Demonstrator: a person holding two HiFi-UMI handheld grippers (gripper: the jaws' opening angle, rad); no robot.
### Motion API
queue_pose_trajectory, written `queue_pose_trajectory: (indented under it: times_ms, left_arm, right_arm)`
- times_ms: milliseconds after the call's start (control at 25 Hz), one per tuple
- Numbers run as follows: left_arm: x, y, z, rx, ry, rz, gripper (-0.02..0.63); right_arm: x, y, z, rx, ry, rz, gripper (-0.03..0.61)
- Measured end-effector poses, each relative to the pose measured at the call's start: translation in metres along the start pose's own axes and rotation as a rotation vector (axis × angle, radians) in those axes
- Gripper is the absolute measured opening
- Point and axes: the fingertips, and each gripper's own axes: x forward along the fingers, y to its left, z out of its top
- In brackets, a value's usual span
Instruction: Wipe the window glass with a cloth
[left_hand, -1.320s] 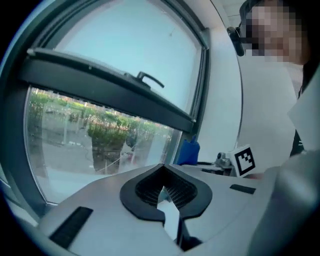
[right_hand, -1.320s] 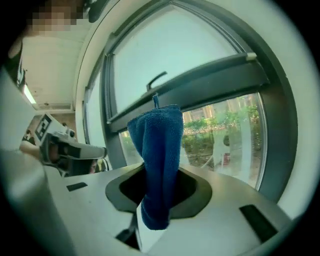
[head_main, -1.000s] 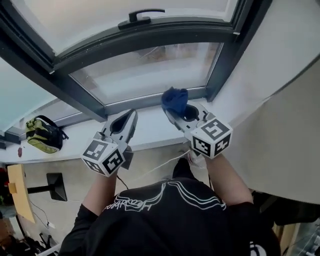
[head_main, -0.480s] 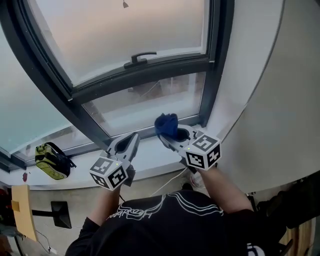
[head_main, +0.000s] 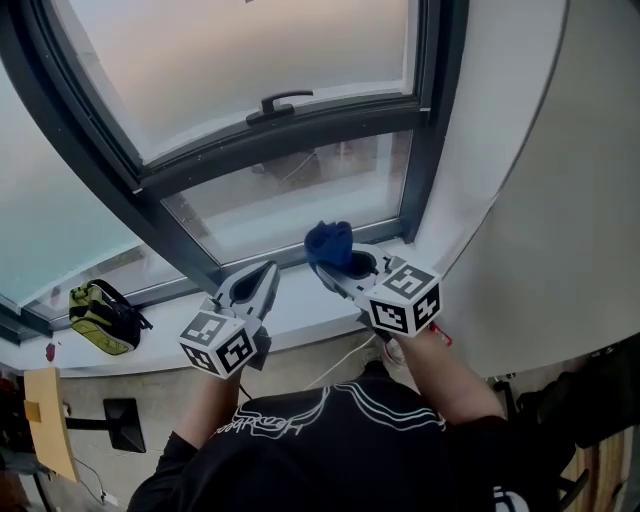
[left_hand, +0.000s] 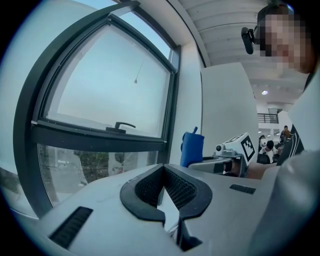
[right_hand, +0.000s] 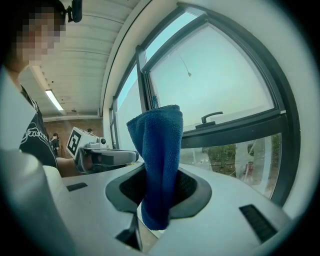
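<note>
Head view: folded blue terry cloth (head_main: 328, 243) near the window

Its lower end is pinched between the right gripper's (head_main: 338, 265) jaws, near the dark-framed lower window glass (head_main: 290, 200). The left gripper (head_main: 262, 278) is alongside, jaws pressed together on nothing.

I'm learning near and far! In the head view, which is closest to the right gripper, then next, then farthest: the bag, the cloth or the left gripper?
1. Cloth: pinched in the tongs of the right gripper.
2. Left gripper: just to its left, over the sill.
3. Bag: far left on the sill.
</note>
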Motion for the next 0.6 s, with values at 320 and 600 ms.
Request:
queue_pose_trajectory:
  times_ms: [320, 600]
  left_arm:
    - [-0.002, -0.003, -0.011, -0.012, 0.0, 0.002, 0.003]
    - [-0.006, -0.004, -0.023, -0.032, 0.02, 0.007, 0.003]
  right_arm:
    - [0.0, 0.002, -0.017, 0.037, 0.005, -0.009, 0.092]
    - [-0.003, 0.005, -0.023, 0.047, 0.002, -0.018, 0.092]
